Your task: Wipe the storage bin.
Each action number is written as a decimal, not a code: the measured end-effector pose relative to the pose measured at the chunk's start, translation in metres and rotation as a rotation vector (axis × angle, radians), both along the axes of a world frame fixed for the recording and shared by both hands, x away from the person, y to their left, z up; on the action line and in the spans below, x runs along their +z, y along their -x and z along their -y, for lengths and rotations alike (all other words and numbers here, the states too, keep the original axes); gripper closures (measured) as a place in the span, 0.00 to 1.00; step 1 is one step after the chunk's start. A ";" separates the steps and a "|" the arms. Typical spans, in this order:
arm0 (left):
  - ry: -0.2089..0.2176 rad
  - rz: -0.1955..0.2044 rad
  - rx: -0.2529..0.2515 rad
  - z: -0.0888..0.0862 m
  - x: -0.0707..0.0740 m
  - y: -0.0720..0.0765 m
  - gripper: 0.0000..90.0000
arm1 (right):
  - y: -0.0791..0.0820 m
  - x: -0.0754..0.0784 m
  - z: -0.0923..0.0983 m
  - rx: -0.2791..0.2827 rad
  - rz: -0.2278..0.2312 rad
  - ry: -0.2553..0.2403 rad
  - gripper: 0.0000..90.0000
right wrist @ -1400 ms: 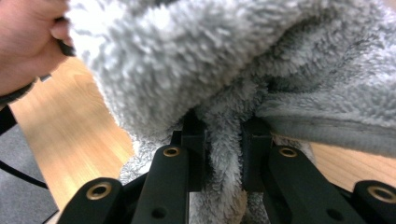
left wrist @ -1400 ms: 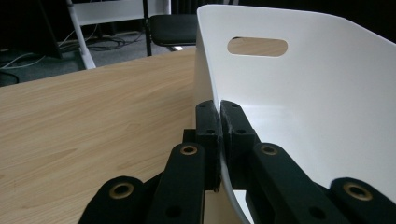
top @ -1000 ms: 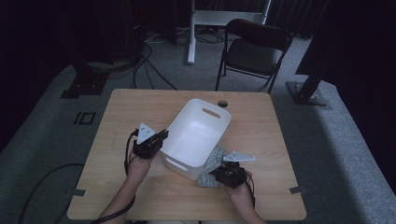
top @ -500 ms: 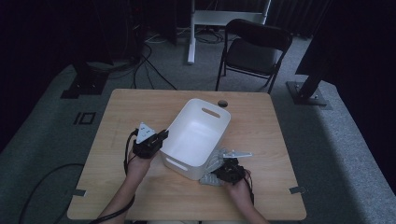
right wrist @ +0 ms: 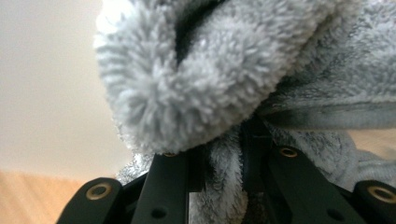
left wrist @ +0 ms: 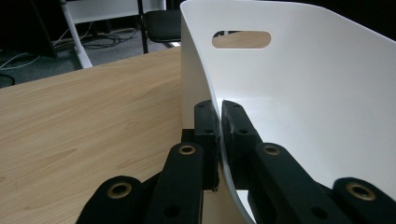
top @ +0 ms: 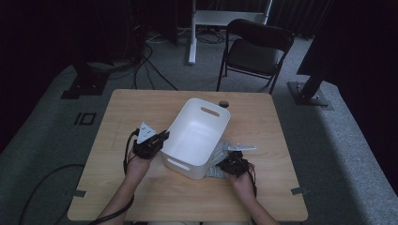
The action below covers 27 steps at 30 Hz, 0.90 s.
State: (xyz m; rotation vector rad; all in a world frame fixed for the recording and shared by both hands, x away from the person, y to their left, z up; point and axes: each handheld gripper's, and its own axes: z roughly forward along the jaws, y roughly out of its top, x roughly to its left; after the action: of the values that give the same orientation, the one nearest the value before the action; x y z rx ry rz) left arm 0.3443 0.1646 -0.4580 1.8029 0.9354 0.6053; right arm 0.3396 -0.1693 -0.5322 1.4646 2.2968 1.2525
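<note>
High view shows the grey fleece cloth (top: 219, 161) lying on the surface just right of the white bin (top: 197, 137), pinched in the right gripper (top: 231, 165) fingers, while the left gripper (top: 158, 142) fingers clamp the bin's left wall, so the bin's opening lies up and left of the cloth.

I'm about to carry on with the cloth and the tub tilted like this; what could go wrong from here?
1. The left tongs pinch only the thin wall of the white tub; it may slip and drop flat.
2. The right tongs grip a fold of the grey fluffy cloth, beside the tub; loose folds could drag or catch on the tub's rim.
</note>
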 end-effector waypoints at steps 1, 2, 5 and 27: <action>-0.005 0.000 -0.003 0.000 0.000 0.000 0.95 | -0.003 0.000 0.001 -0.008 0.004 0.002 0.84; -0.006 0.001 -0.002 0.000 0.000 0.000 0.95 | -0.006 0.000 0.003 -0.016 0.005 0.005 0.84; -0.004 0.002 -0.002 0.001 0.000 0.000 0.95 | -0.015 0.000 0.007 -0.046 0.006 -0.002 0.84; -0.015 0.003 0.002 0.006 0.000 0.000 0.95 | -0.017 0.055 0.033 -0.077 0.141 -0.138 0.84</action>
State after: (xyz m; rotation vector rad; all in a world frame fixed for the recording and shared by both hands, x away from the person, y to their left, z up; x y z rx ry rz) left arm 0.3448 0.1591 -0.4580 1.8139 0.9332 0.6170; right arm 0.3562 -0.2027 -0.4770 1.4403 2.0819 1.4669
